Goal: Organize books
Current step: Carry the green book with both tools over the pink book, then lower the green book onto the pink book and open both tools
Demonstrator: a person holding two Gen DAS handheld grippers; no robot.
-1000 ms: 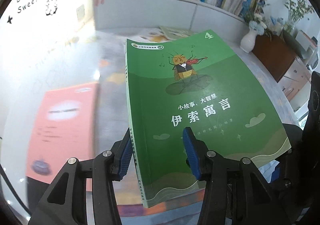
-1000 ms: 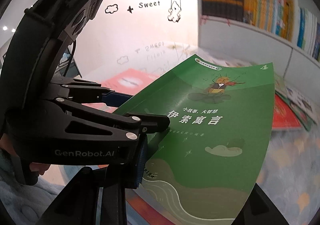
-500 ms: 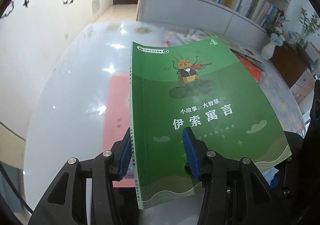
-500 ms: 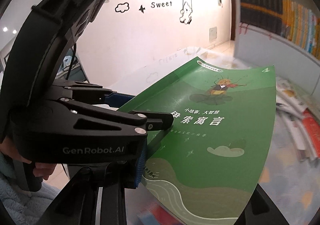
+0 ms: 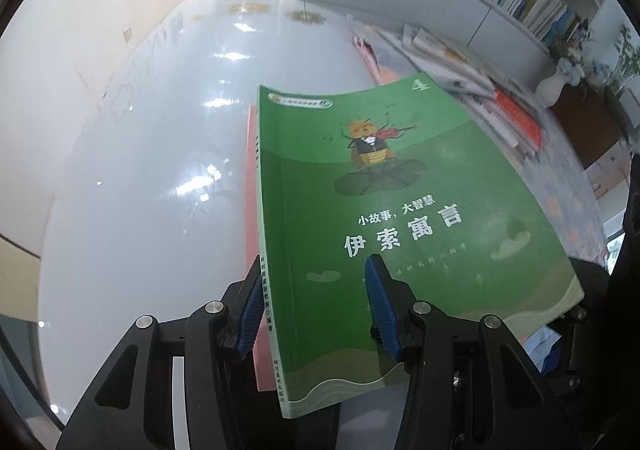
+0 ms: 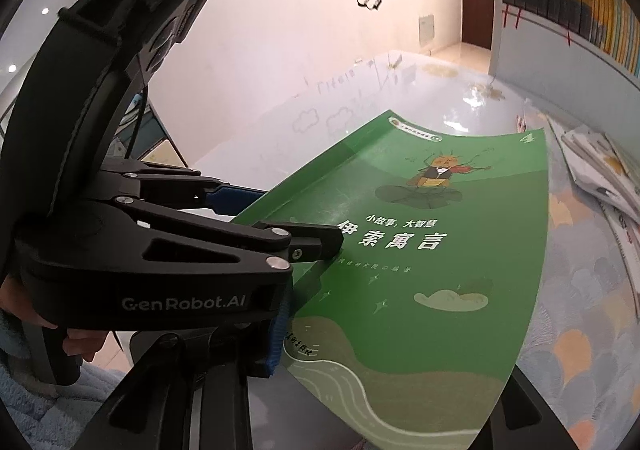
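The left tongs (image 5: 312, 310) are gripping the spine edge of the green softcover book with an insect violinist on its cover (image 5: 400, 218), one blue ribbed pad (image 5: 380, 306) pressing on the cover and the other under the spine. The book is hanging above the glossy white tabletop (image 5: 160, 170), over a flat pink book (image 5: 251, 210), its long axis running away from the tongs toward the heap of loose books (image 5: 460, 82) at far right. The right tongs (image 6: 276, 350) are sitting at the near right corner; their jaws have just been widening, and whether they are gripping cannot be told. The left hand appears to be carrying the load
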